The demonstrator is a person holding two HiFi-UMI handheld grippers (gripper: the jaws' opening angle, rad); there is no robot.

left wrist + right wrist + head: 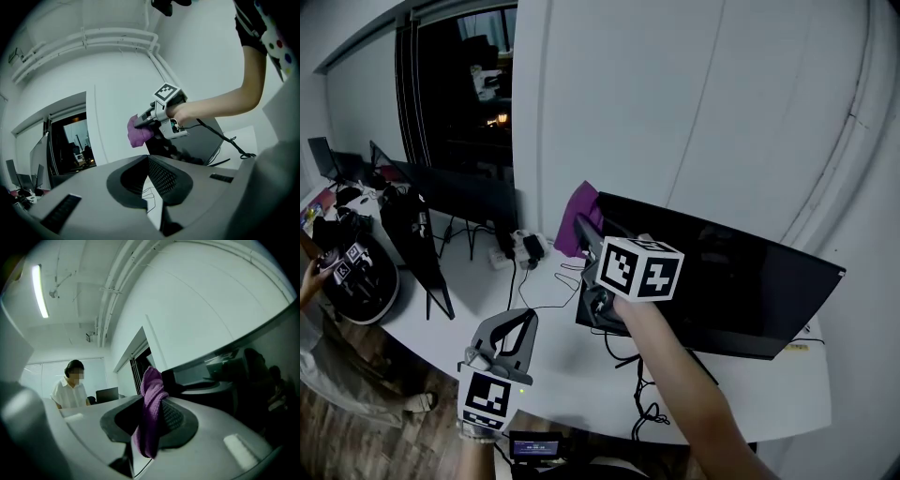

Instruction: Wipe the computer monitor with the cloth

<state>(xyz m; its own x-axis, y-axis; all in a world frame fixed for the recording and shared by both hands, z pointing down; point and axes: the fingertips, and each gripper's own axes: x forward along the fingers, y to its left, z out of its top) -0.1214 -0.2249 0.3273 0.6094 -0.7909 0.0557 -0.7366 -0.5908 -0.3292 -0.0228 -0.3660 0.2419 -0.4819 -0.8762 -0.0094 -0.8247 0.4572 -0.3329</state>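
Observation:
A purple cloth [578, 221] is pinched in my right gripper [584, 234], which is shut on it at the top left corner of the dark monitor [741, 277]. In the right gripper view the cloth [151, 414] hangs between the jaws, with the monitor screen [243, 380] to the right. The left gripper view shows the right gripper [149, 118] holding the cloth [138, 131] against the monitor [197, 143]. My left gripper [518, 325] hovers lower, over the white desk [553, 366], jaws together with nothing held.
Another dark monitor [464, 192] and a black tilted stand [412, 239] sit further left on the desk. Cables [642, 398] trail beneath the monitor. A power strip [520, 248] lies by the wall. A person in white [70, 390] sits at a distant desk.

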